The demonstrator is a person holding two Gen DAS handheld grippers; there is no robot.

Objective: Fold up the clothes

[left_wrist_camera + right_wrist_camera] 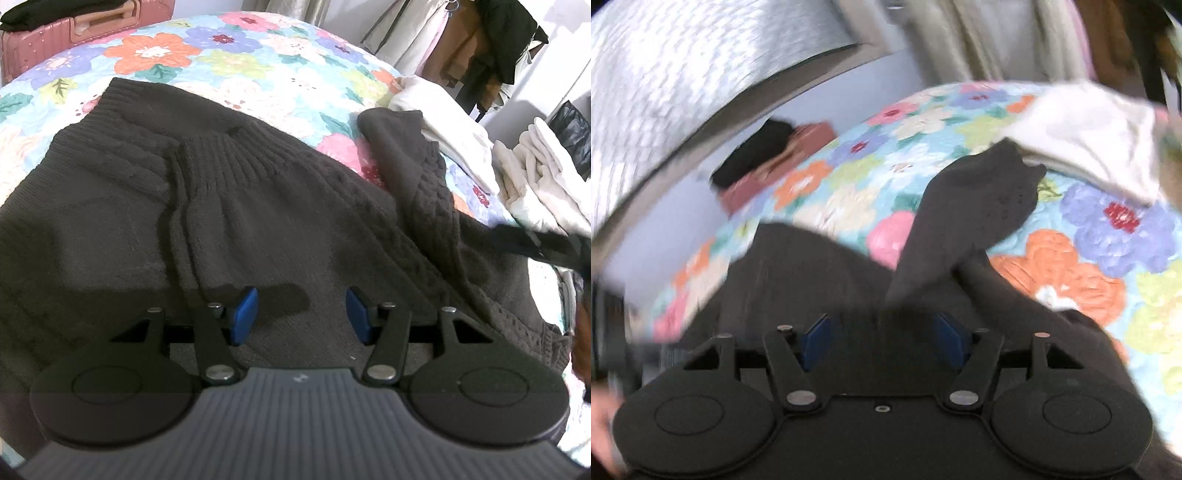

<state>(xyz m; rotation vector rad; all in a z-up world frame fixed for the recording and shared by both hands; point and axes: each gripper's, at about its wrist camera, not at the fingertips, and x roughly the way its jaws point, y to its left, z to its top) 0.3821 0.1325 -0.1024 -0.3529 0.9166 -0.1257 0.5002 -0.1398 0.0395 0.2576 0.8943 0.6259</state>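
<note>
A dark brown knit sweater (258,206) lies spread on a floral bedspread (229,55), one sleeve folded across its body with the ribbed cuff (218,155) pointing up. My left gripper (301,314) is open and empty, hovering low over the sweater's near part. The other sleeve (413,162) lies out to the right. In the blurred right wrist view, my right gripper (882,336) has its jaws wide apart over the sweater (812,269), with that sleeve (964,214) stretching away just ahead of the blue pads (816,338). Nothing looks pinched.
A pile of white clothes (443,122) lies at the bed's right side, with more white laundry (535,177) beyond. A pink suitcase (74,33) stands behind the bed's far left. Hanging clothes (491,48) are at the back right. The right gripper shows as a blurred black shape (546,243).
</note>
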